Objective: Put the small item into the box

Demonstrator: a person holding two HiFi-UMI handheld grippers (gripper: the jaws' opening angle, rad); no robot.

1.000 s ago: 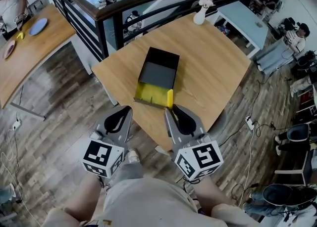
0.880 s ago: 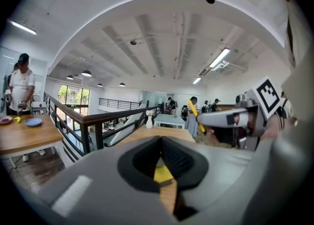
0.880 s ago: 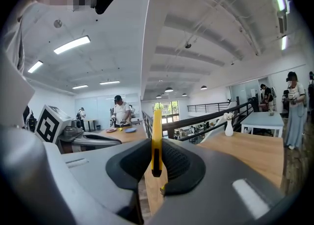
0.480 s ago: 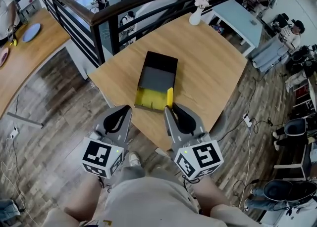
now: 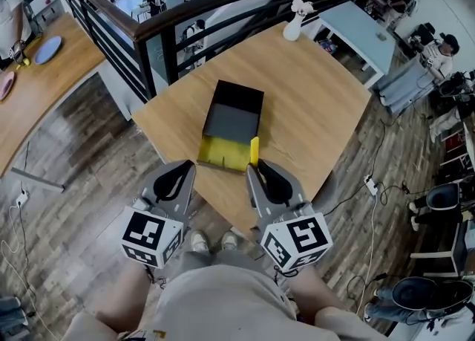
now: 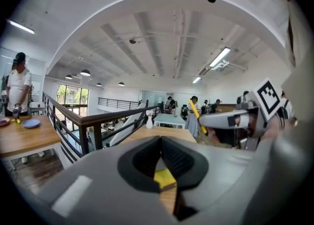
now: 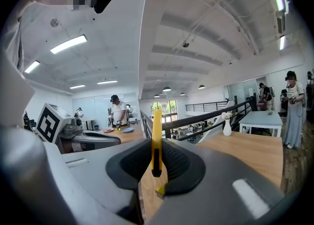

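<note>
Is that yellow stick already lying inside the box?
No, the yellow stick stands upright, clamped between the jaws of the right gripper, outside the box.

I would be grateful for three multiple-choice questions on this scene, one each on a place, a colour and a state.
1. Where does the white vase stand?
A. At the far corner of the table
B. Inside the box
C. On the floor

2. What colour is the slim item in the right gripper?
A. Red
B. Yellow
C. Blue

3. How do the right gripper's jaws stand?
A. Wide apart and empty
B. Shut on the box's edge
C. Shut on the slim item

Answers:
1 A: the head view shows the vase on the tabletop at its far corner.
2 B: both views show it yellow.
3 C: the right gripper view shows the item upright between the shut jaws, while the box lies untouched.
</note>
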